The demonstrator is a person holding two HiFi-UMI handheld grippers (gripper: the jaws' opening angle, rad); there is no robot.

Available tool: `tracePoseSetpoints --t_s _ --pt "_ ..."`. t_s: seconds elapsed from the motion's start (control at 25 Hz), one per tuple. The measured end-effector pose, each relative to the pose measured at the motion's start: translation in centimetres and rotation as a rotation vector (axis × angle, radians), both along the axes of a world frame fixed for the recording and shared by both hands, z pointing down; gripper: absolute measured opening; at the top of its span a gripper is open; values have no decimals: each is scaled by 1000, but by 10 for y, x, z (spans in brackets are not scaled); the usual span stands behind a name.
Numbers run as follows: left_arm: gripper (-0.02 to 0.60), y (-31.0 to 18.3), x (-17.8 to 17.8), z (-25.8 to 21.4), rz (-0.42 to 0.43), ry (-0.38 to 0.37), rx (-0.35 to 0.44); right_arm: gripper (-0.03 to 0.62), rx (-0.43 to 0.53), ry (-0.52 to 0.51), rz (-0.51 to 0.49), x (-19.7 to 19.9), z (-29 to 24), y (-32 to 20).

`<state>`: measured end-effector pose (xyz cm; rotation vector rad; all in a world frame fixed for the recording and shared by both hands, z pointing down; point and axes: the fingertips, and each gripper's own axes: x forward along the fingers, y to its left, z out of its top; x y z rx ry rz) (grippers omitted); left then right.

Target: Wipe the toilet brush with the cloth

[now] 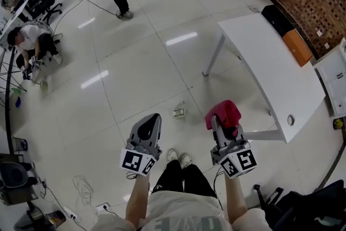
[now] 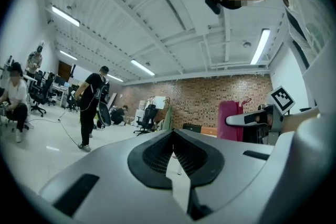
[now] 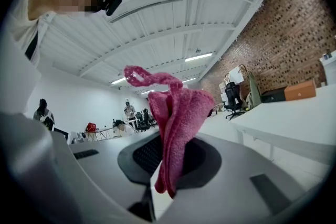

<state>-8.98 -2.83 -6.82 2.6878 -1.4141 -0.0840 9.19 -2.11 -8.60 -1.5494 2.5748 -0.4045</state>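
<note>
**Head view, read with both gripper views.** I hold both grippers level, pointing to 12 o'clock over a tiled floor (image 1: 135,62).

- **Left gripper** (image 1: 152,118): the jaws are closed on each other with nothing between them. The left gripper view shows the pads meeting, with only floor beyond.
- **Right gripper** (image 1: 220,126): the jaws are clamped on the cloth (image 1: 223,111), a pink towel. It is pinched at a lower fold, and the rest bunches up above the jaws, with a loop at the top in the right gripper view.
- **Table** (image 1: 259,57): white, at 2 o'clock of the right gripper. Its top is bare where I can see it.
- **Small item** (image 1: 179,112): on the floor at 12 o'clock of my shoes (image 1: 179,158). It is too small to identify.
- **Brush**: in none of the three views, so I cannot place it.

**Step in hand, as I judge it.** The cloth is secured and ready, but with no brush at hand, wiping has not begun.

**Next move.**
1. Find the brush.
2. Open the free left gripper and close it on the brush's handle to hold it steady.
3. Bring the loose bulk of the cloth, not the jaw tips, against it.

The right clamp must stay firm, since the cloth is held by a narrow fold and may slip under rubbing.
</note>
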Motion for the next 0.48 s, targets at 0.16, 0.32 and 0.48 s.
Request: tracePoseSetpoints --t_s 0.16,0.32,0.48 --pt "3 -34 15 143 47 -3 30 31 38 15 10 12 145 -32" --pt "3 -71 14 324 63 -33 111 31 90 26 42 11 344 -79" --pt "3 -122 8 496 42 -61 174 31 148 27 71 8 511 -128"
